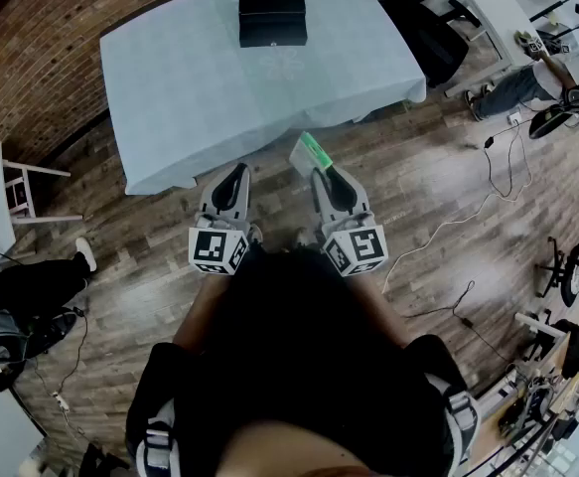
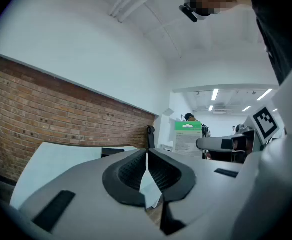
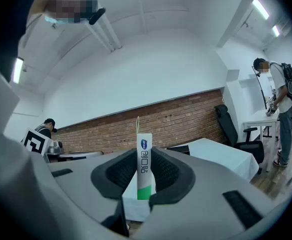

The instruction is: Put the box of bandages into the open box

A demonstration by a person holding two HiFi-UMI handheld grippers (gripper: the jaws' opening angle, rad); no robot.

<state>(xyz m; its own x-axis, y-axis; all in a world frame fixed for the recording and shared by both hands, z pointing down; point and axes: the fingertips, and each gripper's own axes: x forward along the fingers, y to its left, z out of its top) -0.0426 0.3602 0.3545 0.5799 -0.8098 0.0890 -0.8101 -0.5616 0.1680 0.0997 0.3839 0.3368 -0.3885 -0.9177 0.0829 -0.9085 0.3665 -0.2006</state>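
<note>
Left grey two-jaw gripper (image 1: 236,174): level, jaws clenched together, nothing between them. Right grey two-jaw gripper (image 1: 321,174): level, pads clamped on a slim white-and-green cardboard bandage box (image 3: 144,166), upright on edge above the wooden floor (image 1: 438,167). Farther off, well apart: pale-blue-clothed table (image 1: 219,97), with a black rectangular box (image 1: 272,16) near its far edge.

Pale cloth covers the table (image 1: 229,97) — wood-plank floor (image 1: 448,167), rough brick wall (image 1: 31,58); black box (image 1: 272,16) seemingly matt.
</note>
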